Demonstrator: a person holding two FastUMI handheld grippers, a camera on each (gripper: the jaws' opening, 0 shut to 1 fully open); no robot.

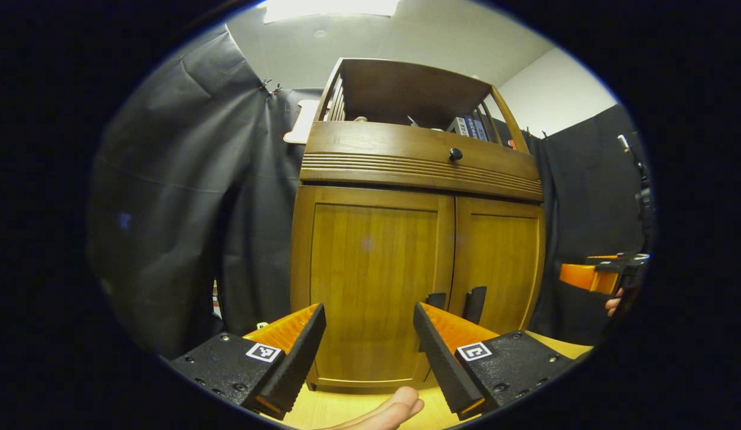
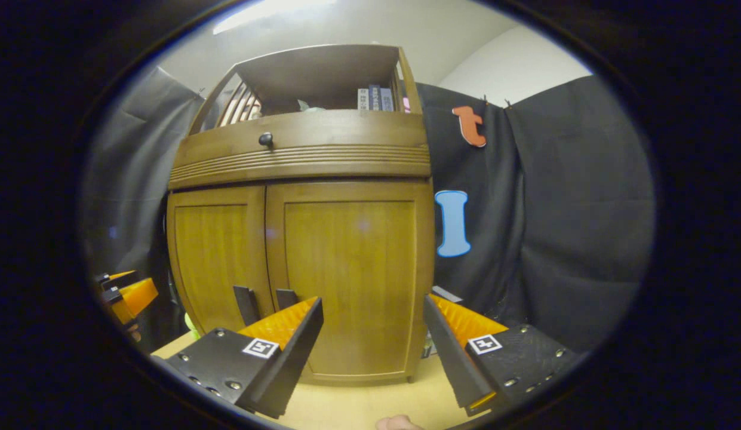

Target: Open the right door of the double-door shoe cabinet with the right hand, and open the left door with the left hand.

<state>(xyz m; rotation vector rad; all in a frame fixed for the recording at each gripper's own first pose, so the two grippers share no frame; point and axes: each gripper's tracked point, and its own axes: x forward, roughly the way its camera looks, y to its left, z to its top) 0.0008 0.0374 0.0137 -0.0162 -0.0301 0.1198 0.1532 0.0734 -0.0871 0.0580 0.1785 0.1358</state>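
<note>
A brown wooden shoe cabinet [image 1: 418, 167] [image 2: 298, 155] stands in front of both grippers with both doors closed. In the left gripper view, the left door [image 1: 370, 280] and right door [image 1: 501, 263] each carry a dark handle near the middle seam, the left handle [image 1: 436, 300] and right handle [image 1: 474, 303]. My left gripper [image 1: 369, 325] is open, a short way in front of the left door. In the right gripper view, the right door [image 2: 352, 275] faces my right gripper [image 2: 373, 319], open, with the handles [image 2: 285, 297] to its left. Each gripper shows at the other view's edge [image 1: 591, 276] [image 2: 128, 297].
A drawer with a round dark knob [image 1: 455, 154] [image 2: 266, 140] sits above the doors, and an open shelf holding books [image 2: 375, 98] tops the cabinet. Black cloth hangs on both sides. The cabinet stands on a light wooden surface [image 1: 346, 406]. A finger [image 1: 394, 409] shows at the bottom.
</note>
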